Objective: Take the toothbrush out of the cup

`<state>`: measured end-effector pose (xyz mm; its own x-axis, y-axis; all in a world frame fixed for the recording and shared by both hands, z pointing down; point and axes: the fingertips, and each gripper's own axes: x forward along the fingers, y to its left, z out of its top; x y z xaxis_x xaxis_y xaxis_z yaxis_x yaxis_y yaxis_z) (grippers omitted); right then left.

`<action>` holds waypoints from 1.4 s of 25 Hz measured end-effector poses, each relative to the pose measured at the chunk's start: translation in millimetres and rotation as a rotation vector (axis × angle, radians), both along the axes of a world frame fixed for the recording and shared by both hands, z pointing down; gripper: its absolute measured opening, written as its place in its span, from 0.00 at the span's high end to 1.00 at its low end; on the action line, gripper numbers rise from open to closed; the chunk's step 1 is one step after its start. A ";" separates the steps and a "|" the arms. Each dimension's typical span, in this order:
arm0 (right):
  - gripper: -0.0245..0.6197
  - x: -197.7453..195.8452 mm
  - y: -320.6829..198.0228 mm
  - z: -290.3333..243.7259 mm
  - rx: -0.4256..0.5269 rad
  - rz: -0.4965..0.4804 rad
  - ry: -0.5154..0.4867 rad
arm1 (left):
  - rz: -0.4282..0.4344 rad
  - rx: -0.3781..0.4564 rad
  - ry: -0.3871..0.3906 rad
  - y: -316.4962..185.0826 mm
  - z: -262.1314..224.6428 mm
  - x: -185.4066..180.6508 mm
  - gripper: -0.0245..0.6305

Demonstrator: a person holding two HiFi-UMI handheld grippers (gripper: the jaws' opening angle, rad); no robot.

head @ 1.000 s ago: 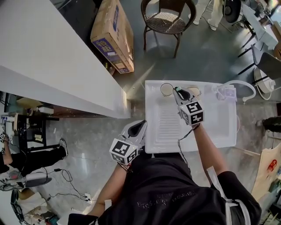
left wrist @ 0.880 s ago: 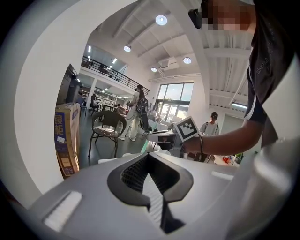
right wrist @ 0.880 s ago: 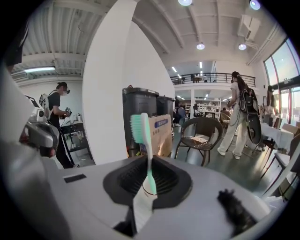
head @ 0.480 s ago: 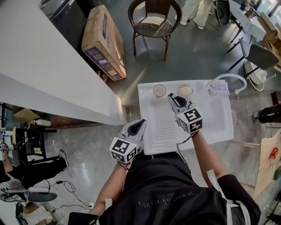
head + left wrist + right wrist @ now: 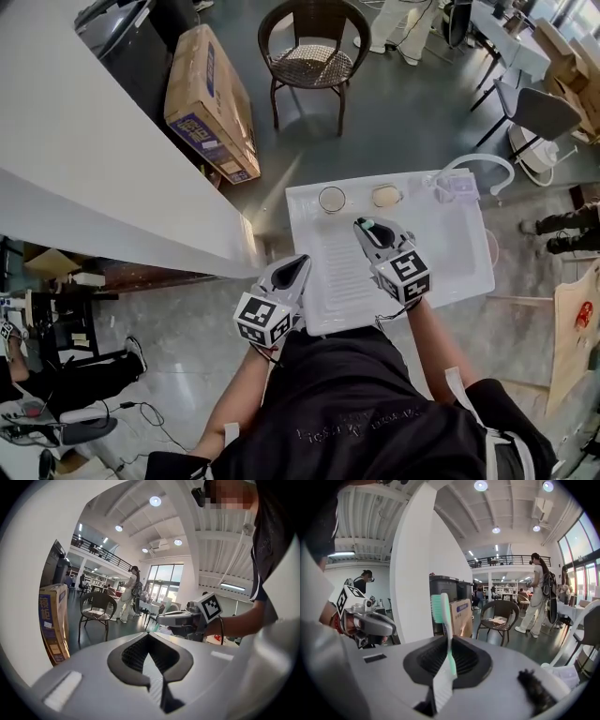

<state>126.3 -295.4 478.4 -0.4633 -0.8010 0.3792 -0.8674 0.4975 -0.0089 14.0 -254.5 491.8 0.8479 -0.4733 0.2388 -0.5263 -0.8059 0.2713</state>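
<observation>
Toothbrush: out of the cup, pinched by the handle between the jaws of the right gripper. Jaws drawn in tight on the handle, only its thickness between them. Standing up past the jaw tips in the right gripper view, green bristles on the left side, white back on the right. Green and white handle running down into the dark hollow behind the tips.

From the head view: toothbrush a small green spot at the tip of the right gripper, over the ribbed part of the white sink. Near the cup, down and to the right of it, not touching it. Cup upright at the sink's far edge, a second small round dish just to its right, too small to tell more.

Left gripper: jaws together, tips meeting, nothing between them. In the head view, left gripper off the sink's near left corner, pointing along its edge, well apart from the cup.

Beyond the sink: a cardboard box leaning by a white counter, and a wicker chair on the grey floor.
</observation>
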 end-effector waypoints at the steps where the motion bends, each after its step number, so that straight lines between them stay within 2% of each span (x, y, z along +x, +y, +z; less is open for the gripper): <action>1: 0.91 -0.8 2.7 -0.2 -0.002 0.001 -0.001 | 0.002 0.001 0.001 -0.3 -0.4 0.1 0.95; 15: 0.91 -7.0 39.3 -4.2 -0.011 0.000 -0.034 | 0.047 0.000 0.002 3.2 3.2 13.2 0.95; 35: 0.91 -29.8 69.0 9.9 -0.062 -0.018 -0.057 | 0.045 -0.007 -0.015 8.2 8.7 8.1 0.95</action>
